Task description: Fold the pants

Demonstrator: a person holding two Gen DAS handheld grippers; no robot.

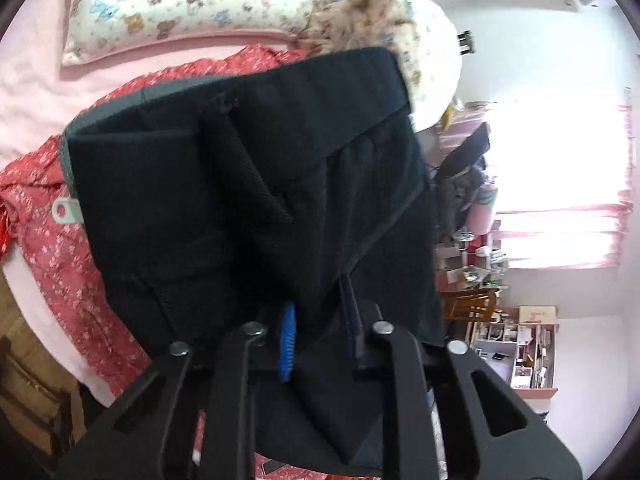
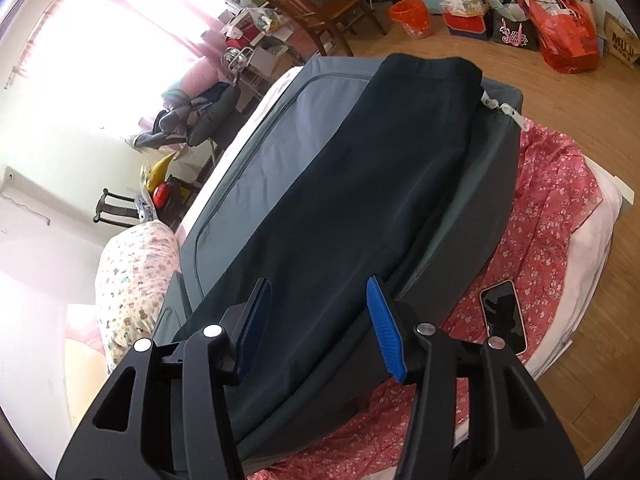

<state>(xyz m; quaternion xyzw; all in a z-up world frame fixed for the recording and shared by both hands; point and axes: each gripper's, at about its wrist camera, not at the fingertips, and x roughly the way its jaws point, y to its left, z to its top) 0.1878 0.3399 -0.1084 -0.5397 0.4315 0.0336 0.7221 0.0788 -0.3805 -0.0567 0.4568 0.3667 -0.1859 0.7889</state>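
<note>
Dark navy pants fill the left wrist view, waistband toward the top and a drawstring hanging near the fingers. My left gripper is shut on a bunched fold of the pants; one blue pad shows and the other is hidden by cloth. In the right wrist view the pants lie lengthwise on a grey zippered storage bag. My right gripper hovers just above their near end, open, with nothing pinched between its blue pads.
A red floral sheet covers the bed, with a phone lying on it right of the bag. Printed pillows sit at the head. The bed edge and wooden floor are at the right; a chair and clutter stand beyond.
</note>
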